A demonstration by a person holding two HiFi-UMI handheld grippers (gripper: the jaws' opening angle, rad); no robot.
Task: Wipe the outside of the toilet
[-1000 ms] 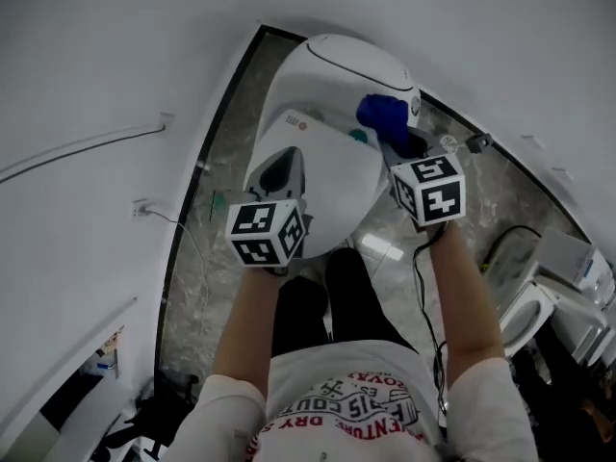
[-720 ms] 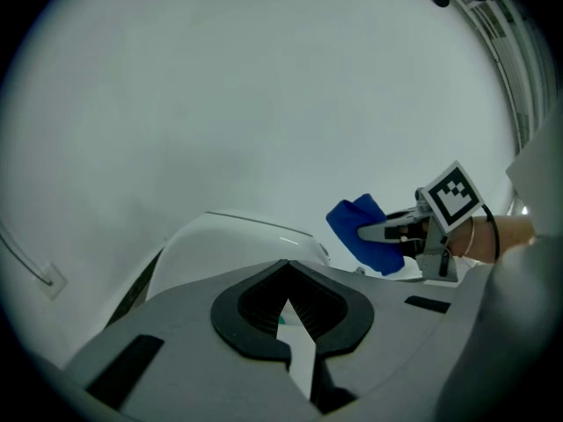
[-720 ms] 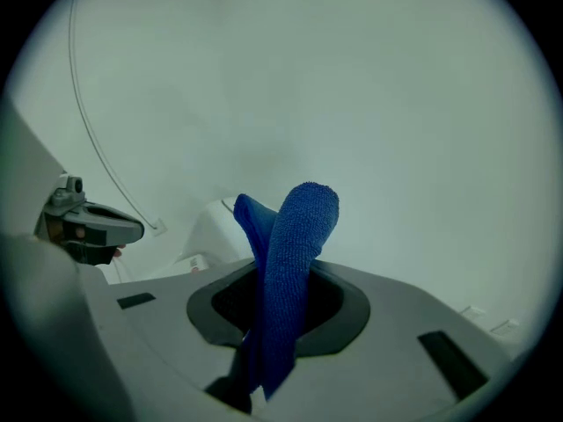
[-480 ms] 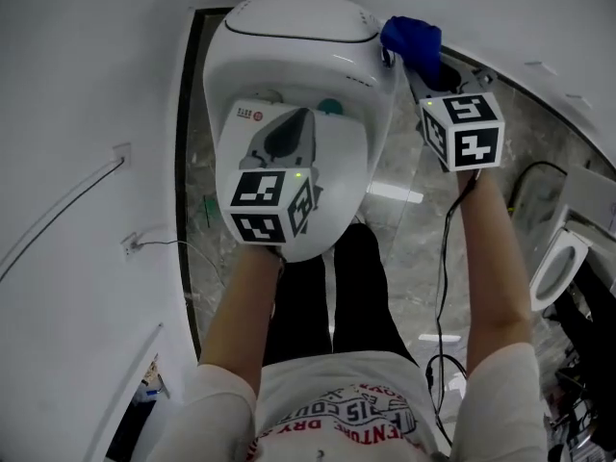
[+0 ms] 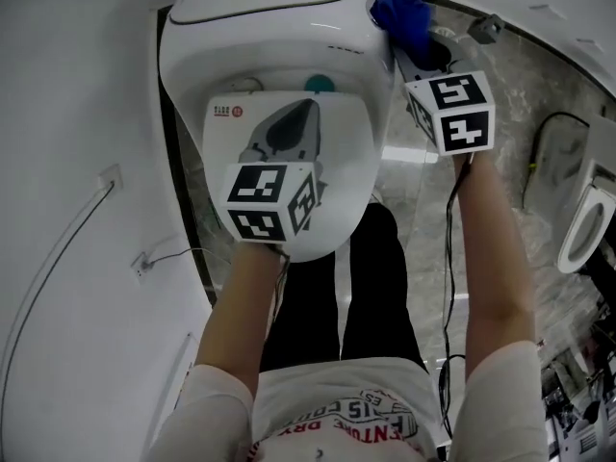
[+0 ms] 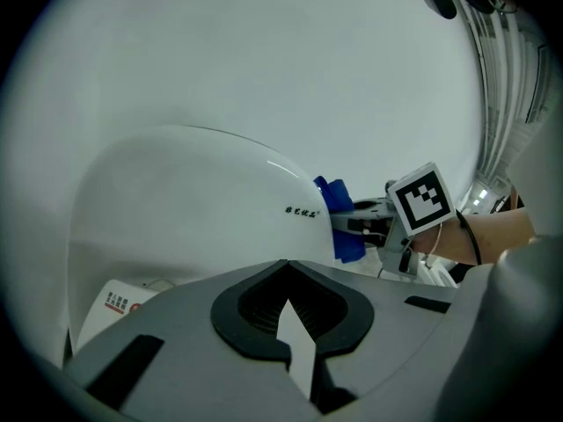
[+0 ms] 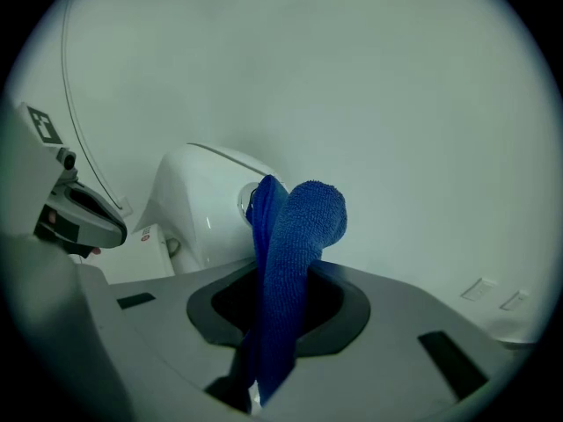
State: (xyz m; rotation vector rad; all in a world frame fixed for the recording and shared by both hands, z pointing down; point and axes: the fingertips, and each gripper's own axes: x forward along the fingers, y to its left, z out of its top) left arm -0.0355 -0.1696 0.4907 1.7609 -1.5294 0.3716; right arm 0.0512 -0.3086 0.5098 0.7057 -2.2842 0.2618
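The white toilet has its lid down, with a small red-print label near the hinge. My right gripper is shut on a blue cloth and holds it against the right side of the toilet's rear body. In the right gripper view the blue cloth stands up between the jaws of my right gripper, next to the toilet. My left gripper hovers over the lid, shut with nothing in it. The left gripper view shows the left gripper below the toilet, with the cloth at that body's right edge.
White walls close in behind and left of the toilet, with a thin cable and a wall socket. A second toilet stands at the right on the marble floor. The person's legs are right in front of the bowl.
The right gripper has carried the cloth from beside the lid's hinge to the right flank of the toilet's rear body. The left gripper has stayed over the lid. The head view has shifted.
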